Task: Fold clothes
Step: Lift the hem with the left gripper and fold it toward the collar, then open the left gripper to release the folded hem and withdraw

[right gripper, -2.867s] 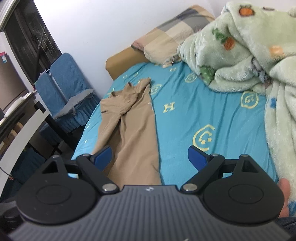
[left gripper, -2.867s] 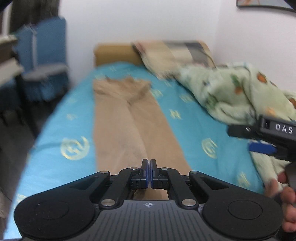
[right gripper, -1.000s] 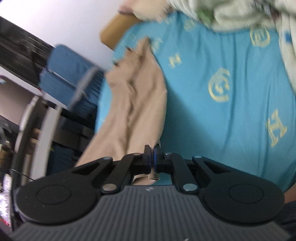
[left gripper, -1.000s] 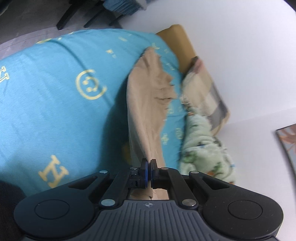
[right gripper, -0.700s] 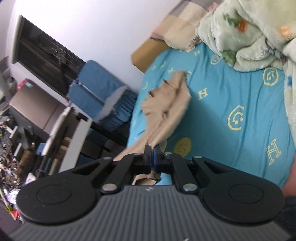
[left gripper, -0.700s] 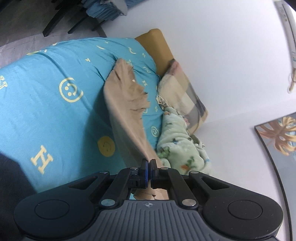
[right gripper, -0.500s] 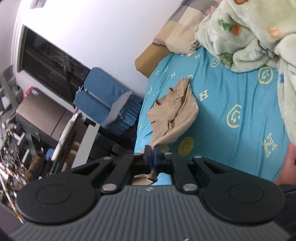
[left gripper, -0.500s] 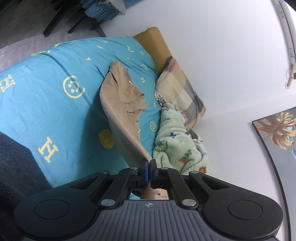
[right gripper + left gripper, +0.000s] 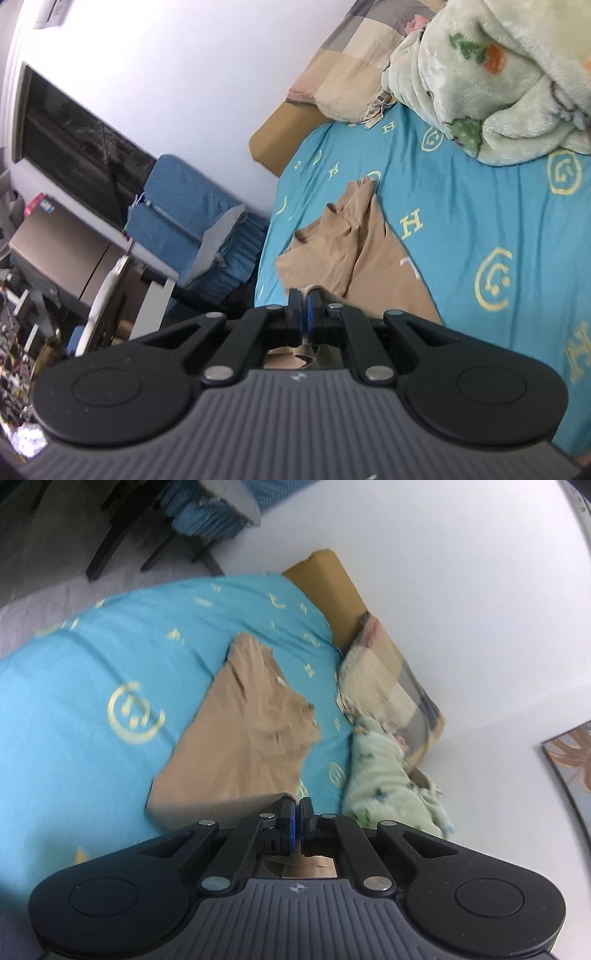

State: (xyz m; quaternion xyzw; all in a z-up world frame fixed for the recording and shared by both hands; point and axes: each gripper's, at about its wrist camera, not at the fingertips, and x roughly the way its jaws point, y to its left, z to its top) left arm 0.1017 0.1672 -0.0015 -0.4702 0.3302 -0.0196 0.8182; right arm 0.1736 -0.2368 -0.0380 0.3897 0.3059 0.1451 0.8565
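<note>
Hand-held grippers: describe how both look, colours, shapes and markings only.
The left hand-held gripper and right hand-held gripper look alike: matte black linkage arms with silver pivot pins, two round black discs on either side, a grey ribbed body bearing a small white crosshair emblem, and blue pads lining the narrow black fingers. No cables or sleeves show.

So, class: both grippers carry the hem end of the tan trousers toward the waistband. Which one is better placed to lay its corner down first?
Probably the right gripper. Both are shut on the tan trousers, but the waistband looks nearer in its view than beyond the left gripper. It's close.
</note>
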